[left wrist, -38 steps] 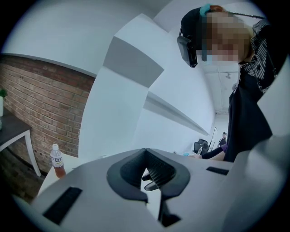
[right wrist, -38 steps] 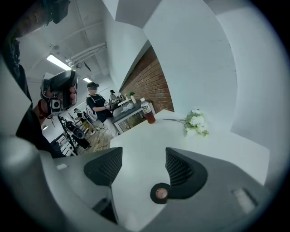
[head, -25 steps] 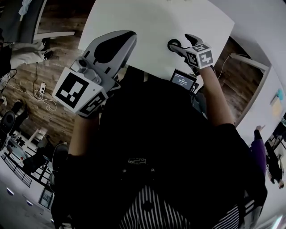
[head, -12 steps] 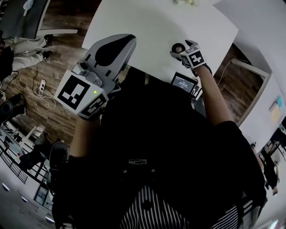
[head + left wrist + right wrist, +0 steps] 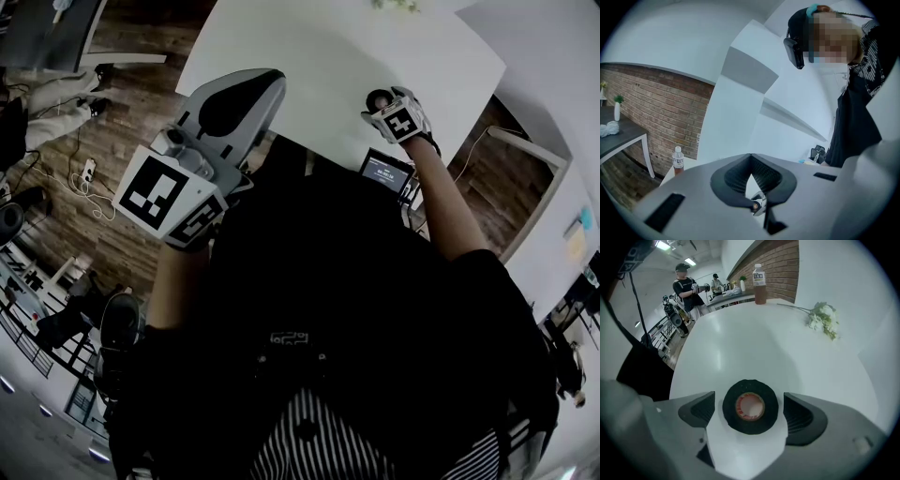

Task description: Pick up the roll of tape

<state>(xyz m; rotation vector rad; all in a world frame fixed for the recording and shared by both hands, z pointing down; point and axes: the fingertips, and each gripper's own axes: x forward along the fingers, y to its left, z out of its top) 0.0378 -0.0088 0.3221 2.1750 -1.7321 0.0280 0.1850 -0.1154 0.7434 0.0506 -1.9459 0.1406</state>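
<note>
The roll of tape (image 5: 750, 406) is seen lying flat on the white counter (image 5: 740, 343), centred between the jaws of the right gripper (image 5: 751, 412). These jaws are spread wide, with one pad at 9 o'clock and the other at 3 o'clock of the roll, and a gap is left on each side. The jaws of the left gripper (image 5: 751, 164) are clenched together on nothing. A bottle (image 5: 760, 284) is seen at 12 o'clock and flowers (image 5: 824, 318) at 1 o'clock.

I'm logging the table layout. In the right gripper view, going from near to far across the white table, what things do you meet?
roll of black tape → bunch of white flowers → bottle
</note>
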